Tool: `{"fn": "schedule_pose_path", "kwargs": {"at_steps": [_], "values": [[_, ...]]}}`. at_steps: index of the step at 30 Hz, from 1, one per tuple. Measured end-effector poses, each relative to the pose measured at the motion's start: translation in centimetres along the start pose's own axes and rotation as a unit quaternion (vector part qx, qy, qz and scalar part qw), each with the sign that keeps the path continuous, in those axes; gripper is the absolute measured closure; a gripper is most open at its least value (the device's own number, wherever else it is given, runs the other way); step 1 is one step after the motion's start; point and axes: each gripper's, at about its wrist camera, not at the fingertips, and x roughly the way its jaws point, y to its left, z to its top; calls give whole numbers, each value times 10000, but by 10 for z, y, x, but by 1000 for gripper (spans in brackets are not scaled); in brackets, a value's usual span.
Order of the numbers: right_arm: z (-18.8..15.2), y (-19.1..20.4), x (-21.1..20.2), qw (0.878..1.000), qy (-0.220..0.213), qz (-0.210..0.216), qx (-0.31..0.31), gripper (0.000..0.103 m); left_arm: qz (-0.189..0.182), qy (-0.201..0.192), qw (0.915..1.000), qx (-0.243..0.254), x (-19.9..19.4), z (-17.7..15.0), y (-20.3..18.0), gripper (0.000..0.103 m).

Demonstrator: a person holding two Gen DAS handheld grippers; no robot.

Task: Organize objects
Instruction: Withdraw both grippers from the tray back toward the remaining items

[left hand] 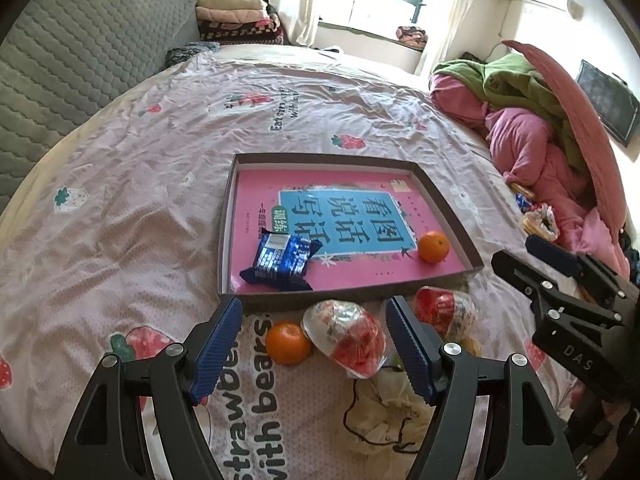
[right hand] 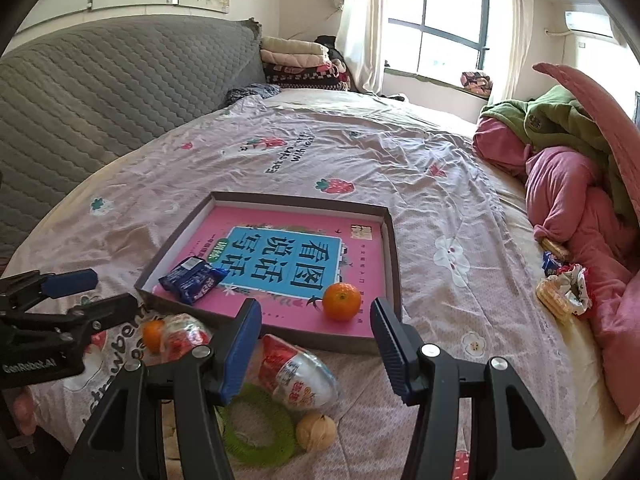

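Because the bed [left hand: 140,184] under everything is soft and rumpled, the shallow tray [left hand: 448,208] resting on it could tip if a gripper presses on its near rim, and that is the main risk I see. Inside the tray, a pink book [left hand: 360,216] lines the floor, with a blue snack packet [left hand: 282,262] at its near left and an orange [left hand: 433,246] at its near right; that round fruit would likely roll if the tray tilts. Just outside the tray's near rim lie two plastic-wrapped eggs [left hand: 348,338] [right hand: 298,378], a second orange [left hand: 288,343], a green ring [right hand: 258,428] and a small tan ball [right hand: 316,432]. The left gripper [left hand: 316,344] hovers over the first egg, fingers spread wide and empty; its crinkly wrap may slip out of a pinch. The right gripper [right hand: 316,348] hangs likewise wide and empty above the other egg.
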Motion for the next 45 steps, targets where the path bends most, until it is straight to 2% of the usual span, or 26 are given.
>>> {"fn": "schedule_pose_path", "kwargs": {"at_steps": [7, 29, 45], "values": [[-8, 3, -10, 10000, 14, 27, -36, 47, 25, 34, 10000, 52, -3, -11, -1, 27], [-57, -24, -22, 9989, 351, -78, 301, 47, -50, 187, 9992, 339, -14, -53, -9, 27], [-74, -21, -32, 9989, 383, -15, 283, 47, -117, 148, 9995, 270, -30, -71, -6, 27]]}}
